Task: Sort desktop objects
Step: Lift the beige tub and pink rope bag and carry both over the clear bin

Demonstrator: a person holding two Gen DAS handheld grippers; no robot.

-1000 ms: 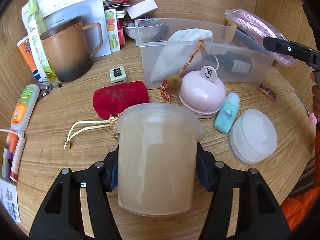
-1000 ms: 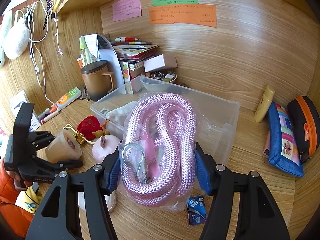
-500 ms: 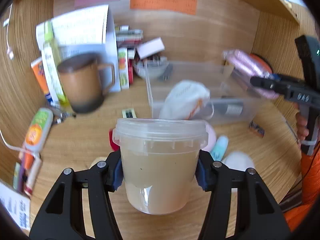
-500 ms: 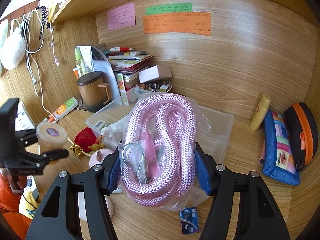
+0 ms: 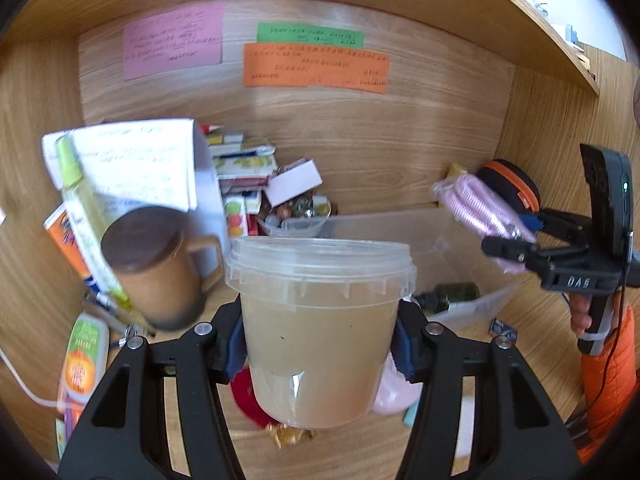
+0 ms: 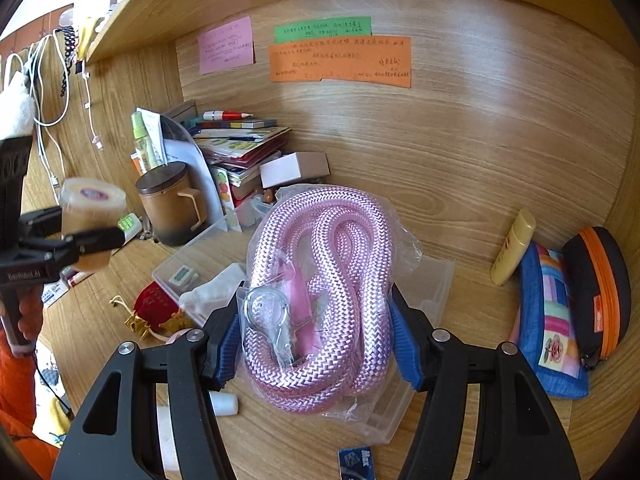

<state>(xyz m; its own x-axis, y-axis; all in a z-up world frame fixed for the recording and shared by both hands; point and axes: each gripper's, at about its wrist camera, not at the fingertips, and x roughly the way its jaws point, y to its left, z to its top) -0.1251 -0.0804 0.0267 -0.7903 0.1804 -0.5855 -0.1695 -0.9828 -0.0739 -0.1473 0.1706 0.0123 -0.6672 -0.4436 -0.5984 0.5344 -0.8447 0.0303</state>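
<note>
On my left gripper (image 5: 320, 344) I have the jaws closed against both sides of a translucent plastic tub with a clear lid and beige contents (image 5: 320, 316), holding it upright and clear above the wooden counter (image 5: 360, 452). From the right wrist view the same tub (image 6: 90, 220) sits at the far left, pinched in that gripper and raised off the surface.

My right gripper (image 6: 316, 344) has its jaws clamped on a coiled pink braided rope sealed in a clear plastic bag (image 6: 324, 292); the blue pads press into the bag on either side. The bundle hangs over the clear plastic storage bin (image 6: 432, 288), not touching it as far as I can tell. In the left wrist view the rope (image 5: 480, 212) shows at the right, above the far end of the bin (image 5: 400, 224).

Inside the bin I can make out a white cloth pouch (image 6: 212, 288) and a small dark bottle (image 5: 448, 294). Just left of the bin stands a brown lidded mug (image 6: 172, 204) in front of a pile of books and papers (image 6: 240, 140). A red drawstring pouch (image 6: 156, 304) lies on the counter near the bin's front corner. Well to the right, against the back wall, lie a yellow tube (image 6: 512, 252), a blue patchwork pencil case (image 6: 552, 320) and a black case with an orange zip (image 6: 596, 292).
</note>
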